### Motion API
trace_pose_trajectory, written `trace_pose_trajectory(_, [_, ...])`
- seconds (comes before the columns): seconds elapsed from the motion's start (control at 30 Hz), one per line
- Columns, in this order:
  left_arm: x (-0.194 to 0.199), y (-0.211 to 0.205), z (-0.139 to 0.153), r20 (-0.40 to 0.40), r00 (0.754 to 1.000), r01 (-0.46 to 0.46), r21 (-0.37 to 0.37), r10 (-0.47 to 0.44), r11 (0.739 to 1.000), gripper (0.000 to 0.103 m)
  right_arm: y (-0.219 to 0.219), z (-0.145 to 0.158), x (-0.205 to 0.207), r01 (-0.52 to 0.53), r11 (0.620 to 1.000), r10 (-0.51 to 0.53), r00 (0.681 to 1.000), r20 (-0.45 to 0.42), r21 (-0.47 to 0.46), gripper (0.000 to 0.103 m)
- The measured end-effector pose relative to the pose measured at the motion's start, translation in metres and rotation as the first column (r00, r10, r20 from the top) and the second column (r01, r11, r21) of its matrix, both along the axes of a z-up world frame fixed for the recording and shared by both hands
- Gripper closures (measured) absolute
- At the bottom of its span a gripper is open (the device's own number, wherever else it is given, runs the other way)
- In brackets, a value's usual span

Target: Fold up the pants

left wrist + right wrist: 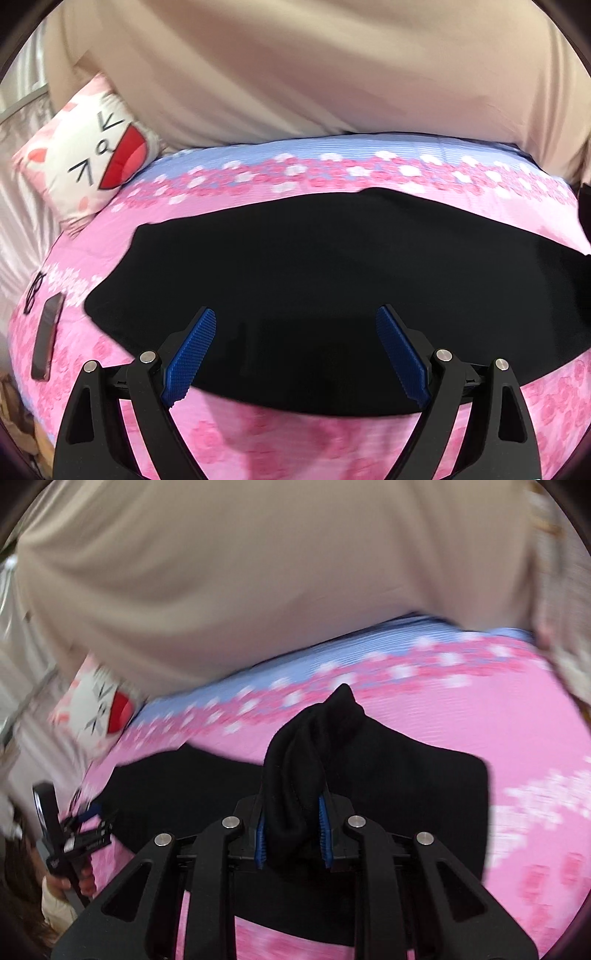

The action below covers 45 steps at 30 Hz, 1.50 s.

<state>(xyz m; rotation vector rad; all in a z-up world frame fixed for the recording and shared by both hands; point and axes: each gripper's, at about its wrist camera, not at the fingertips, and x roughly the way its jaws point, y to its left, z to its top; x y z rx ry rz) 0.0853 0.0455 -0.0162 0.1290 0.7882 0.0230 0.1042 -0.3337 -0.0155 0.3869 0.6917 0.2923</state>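
This is a bedroom in a home. A bed fills both views, covered by a pink sheet printed with roses and a blue band toward its far edge. A cartoon cat-face pillow leans at the far left corner of the bed, against pale satin drapery. A dark phone lies near the bed's left edge.

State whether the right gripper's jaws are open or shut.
Shut: the right gripper has its jaws clamped on a bunched end of the black pants, lifted off the bed.
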Motion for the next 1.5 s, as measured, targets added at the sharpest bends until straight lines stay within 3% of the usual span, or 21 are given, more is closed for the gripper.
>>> trace_pose_trajectory(0.17, [-0.005, 0.037, 0.001, 0.007, 0.999, -0.052, 0.007, 0.052, 0.999, 0.017, 0.068, -0.011, 0.019, -0.123, 0.992, 0.123, 0.992, -0.024, -0.033, 0.083])
trace_pose_trajectory(0.37, [-0.009, 0.071, -0.002, 0.005, 0.995, -0.098, -0.016, 0.098, 0.995, 0.017, 0.119, -0.027, 0.031, -0.183, 0.980, 0.178, 0.982, -0.068, -0.076, 0.082])
trace_pose_trajectory(1.03, [-0.008, 0.117, -0.011, -0.006, 0.987, -0.159, -0.061, 0.159, 0.985, 0.017, 0.217, -0.043, 0.050, -0.343, 0.927, 0.325, 0.936, -0.132, -0.149, 0.082])
trace_pose_trajectory(1.3, [-0.005, 0.159, -0.015, -0.033, 0.968, -0.252, -0.137, 0.250, 0.958, 0.017, 0.242, -0.052, 0.046, -0.346, 0.899, 0.321, 0.938, -0.133, -0.267, 0.081])
trace_pose_trajectory(1.37, [-0.005, 0.177, -0.017, -0.047, 0.954, -0.299, -0.176, 0.295, 0.938, 0.017, 0.251, -0.051, 0.041, -0.346, 0.879, 0.325, 0.938, -0.119, -0.329, 0.071])
trace_pose_trajectory(1.43, [-0.006, 0.197, -0.019, -0.067, 0.938, -0.345, -0.237, 0.339, 0.908, 0.017, 0.261, -0.043, 0.031, -0.338, 0.854, 0.331, 0.939, -0.090, -0.396, 0.045])
trace_pose_trajectory(1.5, [-0.002, 0.226, -0.027, -0.136, 0.917, -0.400, -0.349, 0.376, 0.848, 0.017, 0.264, -0.029, 0.016, -0.304, 0.850, 0.324, 0.946, -0.028, -0.430, 0.032])
